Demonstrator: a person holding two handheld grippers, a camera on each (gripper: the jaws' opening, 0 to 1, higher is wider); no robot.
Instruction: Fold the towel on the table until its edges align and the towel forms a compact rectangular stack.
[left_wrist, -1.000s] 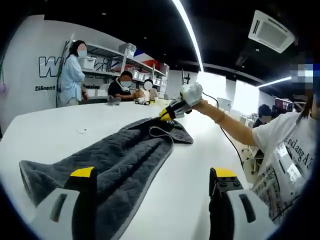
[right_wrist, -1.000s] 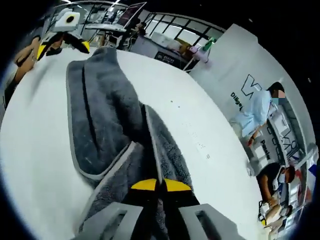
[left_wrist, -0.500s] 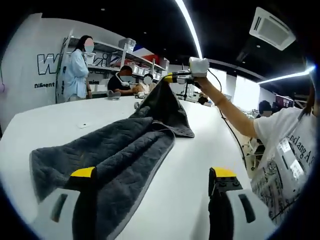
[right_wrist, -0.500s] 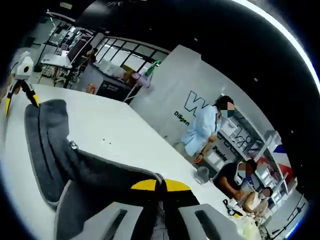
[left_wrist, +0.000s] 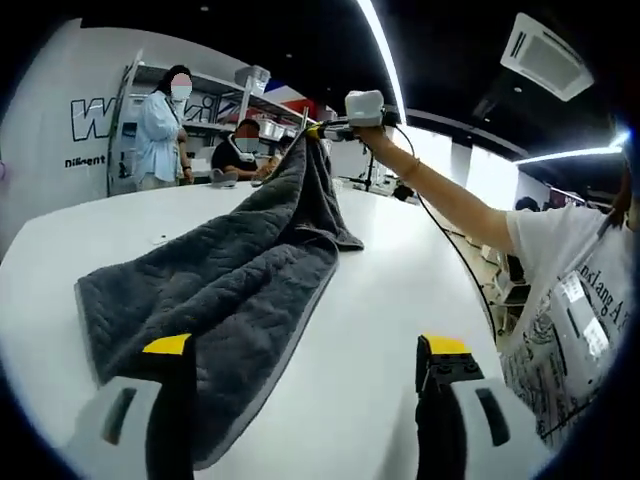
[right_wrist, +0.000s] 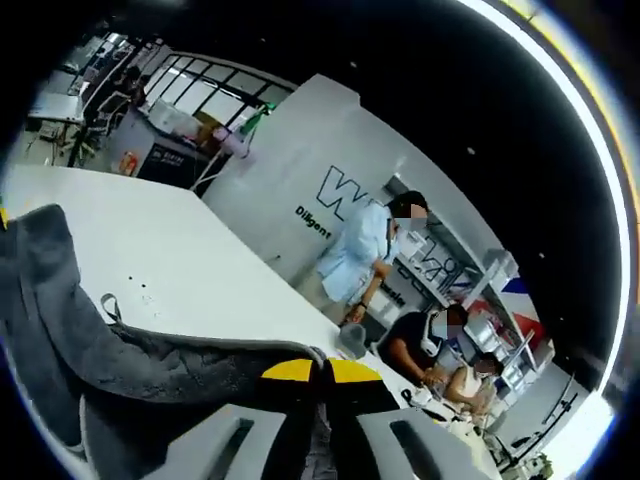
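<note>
A dark grey towel (left_wrist: 230, 290) lies on the white table (left_wrist: 390, 300), its near end spread beside my left gripper's left jaw. Its far corner is lifted high off the table, pinched by my right gripper (left_wrist: 325, 130) at the end of an outstretched arm. My left gripper (left_wrist: 305, 348) stands wide open low over the table with nothing between its jaws. In the right gripper view, the right gripper (right_wrist: 320, 372) is shut on the towel (right_wrist: 70, 330), which hangs down and to the left onto the table (right_wrist: 190, 270).
One person stands (left_wrist: 160, 120) and others sit (left_wrist: 238, 155) at the table's far side, before shelves. The holder's arm and white shirt (left_wrist: 570, 300) are at the right, by the table's edge. A small speck (left_wrist: 160, 240) lies on the table at left.
The right gripper has raised the towel's far corner from table height to well above it, so the far part now hangs like a tent. The left gripper stays open.
</note>
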